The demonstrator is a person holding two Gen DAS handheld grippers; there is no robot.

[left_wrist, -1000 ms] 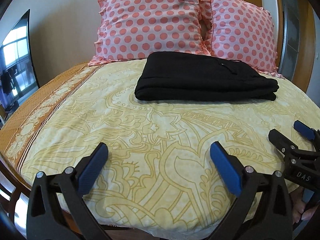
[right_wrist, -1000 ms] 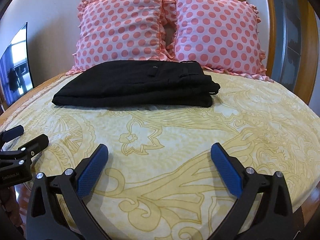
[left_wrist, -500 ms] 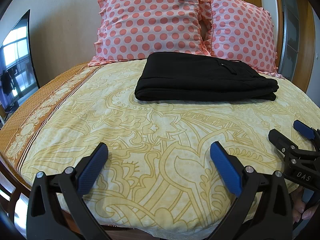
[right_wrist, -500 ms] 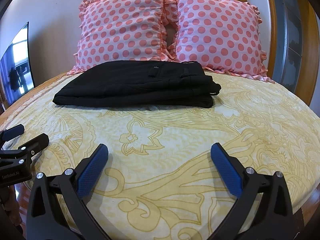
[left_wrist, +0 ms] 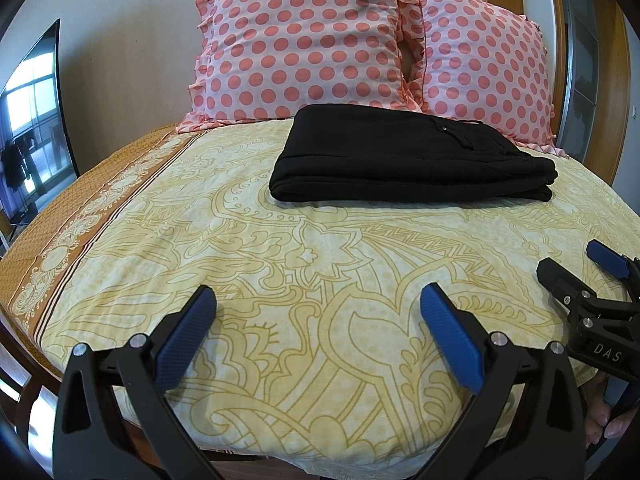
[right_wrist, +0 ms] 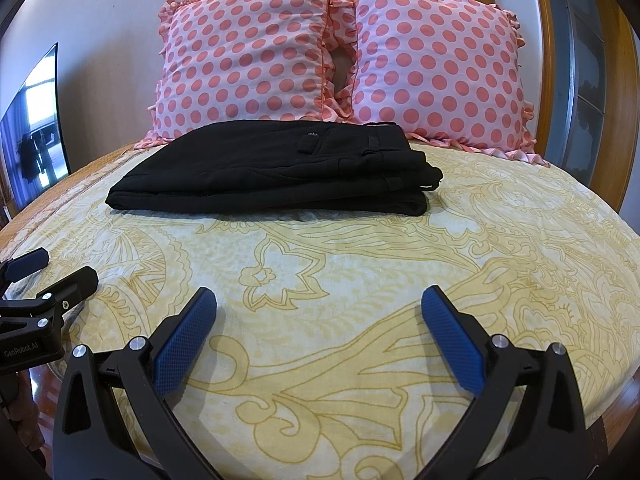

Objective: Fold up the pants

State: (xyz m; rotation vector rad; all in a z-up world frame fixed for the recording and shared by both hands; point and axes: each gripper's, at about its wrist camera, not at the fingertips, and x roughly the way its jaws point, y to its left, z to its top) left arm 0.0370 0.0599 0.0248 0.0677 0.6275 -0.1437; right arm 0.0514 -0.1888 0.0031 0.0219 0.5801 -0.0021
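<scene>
Already folded, by the look: black pants (left_wrist: 408, 156) lie as a flat stacked bundle near the head of the bed (left_wrist: 120, 248), just before two polka-dot pillows (right_wrist: 248, 56).
Long axis: crosswise, side to side; waistband end toward the bed's right edge.
Direction: straight ahead of both tongs, well apart.
Left tongs (left_wrist: 316, 322): spread wide, holding nothing, at the foot edge.
Right tongs (right_wrist: 318, 320): equally wide, holding nothing.
Nearer: neither clearly; each faces one end.
</scene>
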